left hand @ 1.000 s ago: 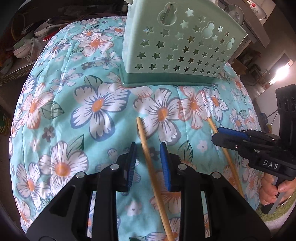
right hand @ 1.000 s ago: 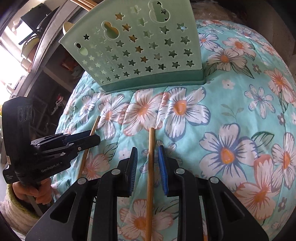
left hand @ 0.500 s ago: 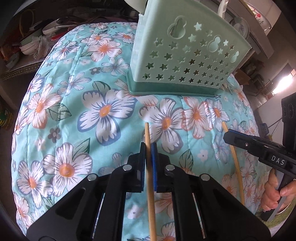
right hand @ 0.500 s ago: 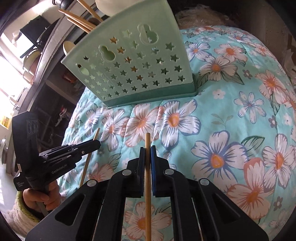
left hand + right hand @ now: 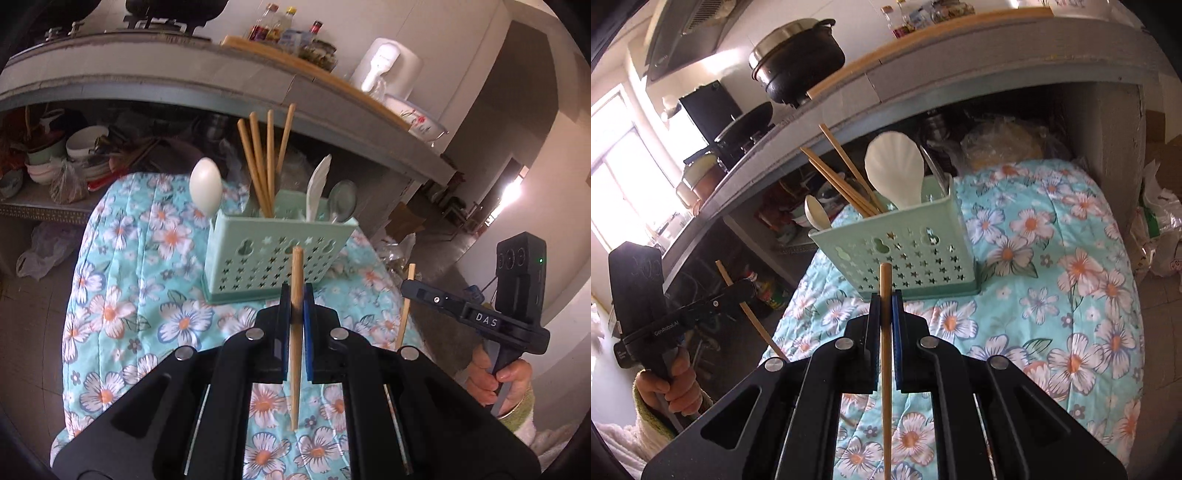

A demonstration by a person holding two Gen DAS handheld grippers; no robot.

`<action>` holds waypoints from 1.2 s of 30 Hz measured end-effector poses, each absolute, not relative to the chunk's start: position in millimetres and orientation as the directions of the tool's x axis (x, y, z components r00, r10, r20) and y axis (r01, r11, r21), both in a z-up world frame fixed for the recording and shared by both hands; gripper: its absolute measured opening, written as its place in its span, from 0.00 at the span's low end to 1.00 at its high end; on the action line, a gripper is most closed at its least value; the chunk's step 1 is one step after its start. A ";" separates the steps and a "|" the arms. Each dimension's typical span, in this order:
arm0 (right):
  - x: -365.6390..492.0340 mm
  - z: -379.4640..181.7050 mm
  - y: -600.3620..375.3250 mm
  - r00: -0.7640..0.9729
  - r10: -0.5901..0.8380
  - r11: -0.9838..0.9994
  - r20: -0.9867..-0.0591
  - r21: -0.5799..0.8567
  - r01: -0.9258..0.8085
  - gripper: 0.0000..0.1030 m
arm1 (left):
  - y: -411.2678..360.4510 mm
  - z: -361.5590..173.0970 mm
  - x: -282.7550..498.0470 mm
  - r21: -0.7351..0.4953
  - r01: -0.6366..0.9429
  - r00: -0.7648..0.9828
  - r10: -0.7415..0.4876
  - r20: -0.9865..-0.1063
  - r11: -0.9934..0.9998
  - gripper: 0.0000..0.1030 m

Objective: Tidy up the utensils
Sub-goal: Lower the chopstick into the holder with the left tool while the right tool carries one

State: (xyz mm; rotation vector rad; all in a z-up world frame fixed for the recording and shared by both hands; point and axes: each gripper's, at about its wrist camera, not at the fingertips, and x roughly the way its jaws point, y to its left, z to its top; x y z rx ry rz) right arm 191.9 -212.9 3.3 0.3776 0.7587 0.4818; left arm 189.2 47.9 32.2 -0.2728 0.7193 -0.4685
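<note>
Countertop pot [image 5: 798,55]: right view only

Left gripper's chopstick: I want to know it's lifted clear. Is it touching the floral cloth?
Apart. The left wrist view shows the chopstick clamped in the left gripper, its lower end hanging above the floral cloth.

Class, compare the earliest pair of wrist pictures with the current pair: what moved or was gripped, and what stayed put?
Both claws closed and rose. The left claw clamped one wooden chopstick and lifted it off the floral turquoise quilt; the right claw did likewise with the other wooden chopstick. The pale green perforated plastic utensil basket stayed in place on the quilt.
</note>
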 end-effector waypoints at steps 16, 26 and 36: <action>171.0 58.7 -244.5 0.733 0.532 0.818 -0.425 0.483 -0.313 0.06 | 59.9 170.1 211.9 -0.365 0.378 0.847 -0.477 -0.234 0.850 0.05; 175.7 54.0 -246.2 0.723 0.538 0.814 -0.433 0.491 -0.311 0.06 | 45.8 136.5 268.5 -0.360 0.321 0.855 -0.431 -0.289 0.876 0.05; 177.3 51.3 -246.5 0.715 0.540 0.814 -0.443 0.490 -0.311 0.06 | 49.9 120.7 286.4 -0.417 0.311 0.857 -0.442 -0.265 0.854 0.05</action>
